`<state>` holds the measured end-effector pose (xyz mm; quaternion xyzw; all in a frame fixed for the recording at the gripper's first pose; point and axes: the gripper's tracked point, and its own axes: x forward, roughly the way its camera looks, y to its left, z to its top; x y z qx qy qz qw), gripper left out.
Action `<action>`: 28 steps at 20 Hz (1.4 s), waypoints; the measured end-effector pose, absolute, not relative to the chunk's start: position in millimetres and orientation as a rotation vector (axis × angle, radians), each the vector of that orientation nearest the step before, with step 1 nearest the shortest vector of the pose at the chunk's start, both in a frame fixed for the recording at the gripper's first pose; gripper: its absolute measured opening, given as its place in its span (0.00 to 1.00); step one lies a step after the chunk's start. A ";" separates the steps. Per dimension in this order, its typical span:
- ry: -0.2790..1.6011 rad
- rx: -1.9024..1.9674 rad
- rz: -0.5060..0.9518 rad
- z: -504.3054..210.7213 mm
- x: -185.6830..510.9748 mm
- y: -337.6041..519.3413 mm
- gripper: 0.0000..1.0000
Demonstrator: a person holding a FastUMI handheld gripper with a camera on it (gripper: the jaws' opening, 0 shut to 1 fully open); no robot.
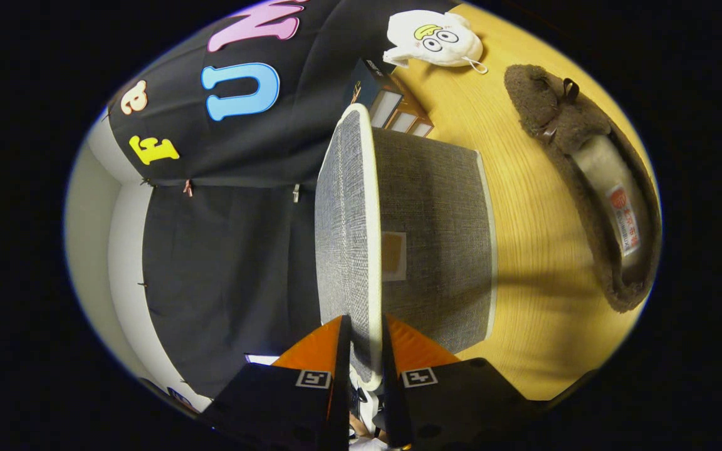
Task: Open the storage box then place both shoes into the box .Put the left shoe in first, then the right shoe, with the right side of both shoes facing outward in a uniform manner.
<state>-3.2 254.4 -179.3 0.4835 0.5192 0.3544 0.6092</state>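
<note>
- You are working in a recording booth that is arranged like a small corner of a home, not a real room.
- The black cloth wall (223, 250) is hung in panels and fastened with small clips, and a pale plain wall (94, 207) shows beside it.
- The wooden table (524, 207) carries household things: a grey fabric storage box (430, 238), a brown fuzzy slipper (586, 181), a white plush toy (433, 39) with a cartoon face.
- A dark carton (386, 100) with window pictures lies behind the box.
- The gripper (366, 347) has its fingers closed on the box's lid (348, 219), which stands on edge.
</note>
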 end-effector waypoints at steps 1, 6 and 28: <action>1.191 1.112 0.816 -179.5 -2.1 256.7 0.19; 1.196 1.107 0.800 -178.3 -0.1 255.8 0.06; 1.009 0.987 1.035 -33.0 -4.2 357.5 0.05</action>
